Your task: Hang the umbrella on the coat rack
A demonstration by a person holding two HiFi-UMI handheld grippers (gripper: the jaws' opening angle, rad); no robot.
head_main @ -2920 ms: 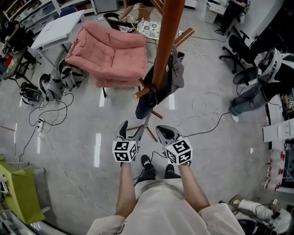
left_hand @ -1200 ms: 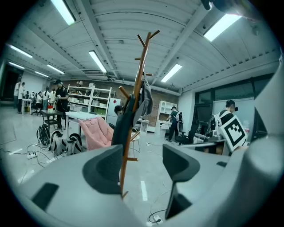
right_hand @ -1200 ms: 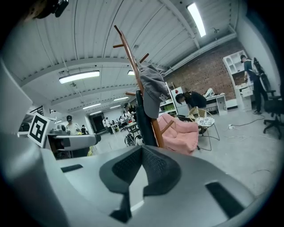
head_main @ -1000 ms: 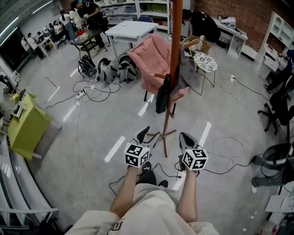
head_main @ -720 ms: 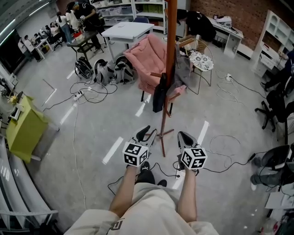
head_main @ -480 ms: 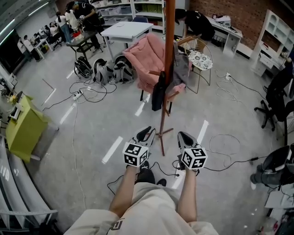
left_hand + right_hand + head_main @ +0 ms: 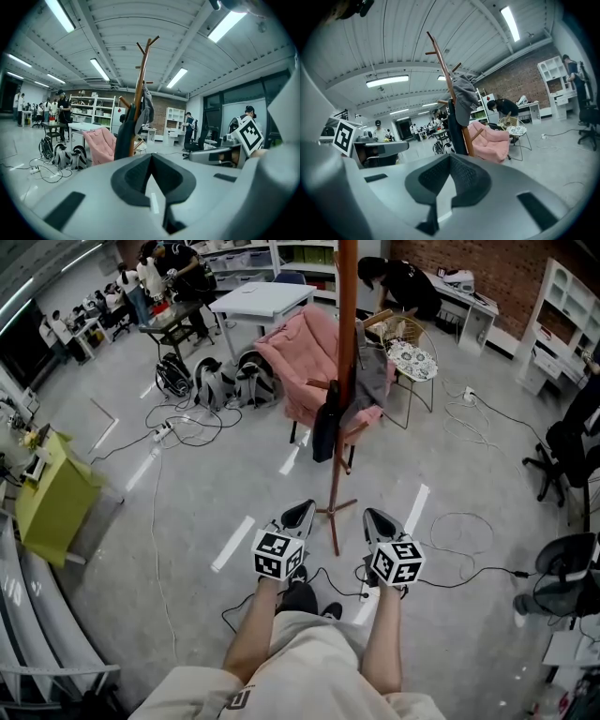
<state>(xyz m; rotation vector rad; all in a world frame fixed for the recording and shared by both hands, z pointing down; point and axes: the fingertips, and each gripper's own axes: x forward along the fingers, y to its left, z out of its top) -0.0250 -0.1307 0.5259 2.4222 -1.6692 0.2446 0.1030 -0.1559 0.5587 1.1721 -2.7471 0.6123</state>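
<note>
The wooden coat rack stands on the floor ahead of me. A dark folded umbrella hangs from a low peg on its left side, and a grey garment hangs from it on the right. My left gripper and right gripper are held side by side near the rack's feet, apart from the umbrella. The left jaws have just been closing and now meet with nothing between them. In the left gripper view the gripper faces the rack and umbrella. The right gripper is shut and empty, facing the umbrella.
A pink armchair and a round wicker chair stand behind the rack. A white table, backpacks and loose cables lie to the left, with a yellow-green cabinet beyond. Office chairs are at the right.
The left gripper's jaws, open a second ago, have closed. Both hands stay in place. The head view has shifted slightly, and a person now bends over the far desk.
</note>
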